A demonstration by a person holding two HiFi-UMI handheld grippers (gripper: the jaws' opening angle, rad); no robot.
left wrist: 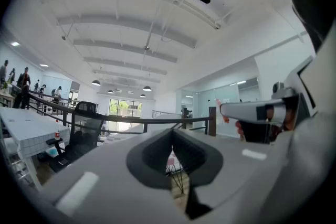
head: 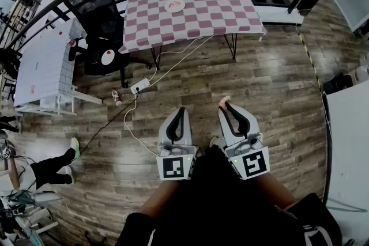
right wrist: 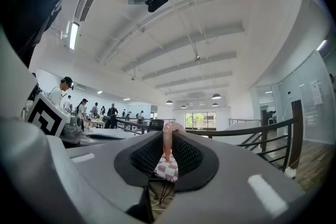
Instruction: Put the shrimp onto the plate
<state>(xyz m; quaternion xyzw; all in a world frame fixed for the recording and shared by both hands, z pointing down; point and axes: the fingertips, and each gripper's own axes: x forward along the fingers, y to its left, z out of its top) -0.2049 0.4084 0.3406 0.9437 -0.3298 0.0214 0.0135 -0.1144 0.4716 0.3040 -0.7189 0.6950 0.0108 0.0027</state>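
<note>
Pink shrimp (right wrist: 168,140) stood clamped between the tips of the right tongs (right wrist: 169,132), held above the wooden floor (head: 259,78). The left tongs (left wrist: 172,132) were together, empty. Well ahead of both, the plate (head: 174,5) lay on the checked bench (head: 219,8).

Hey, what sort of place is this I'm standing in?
Probably an open-plan office or lab mezzanine: a black railing edges the wooden floor, with an office chair, a checkered table and people at desks beyond.
</note>
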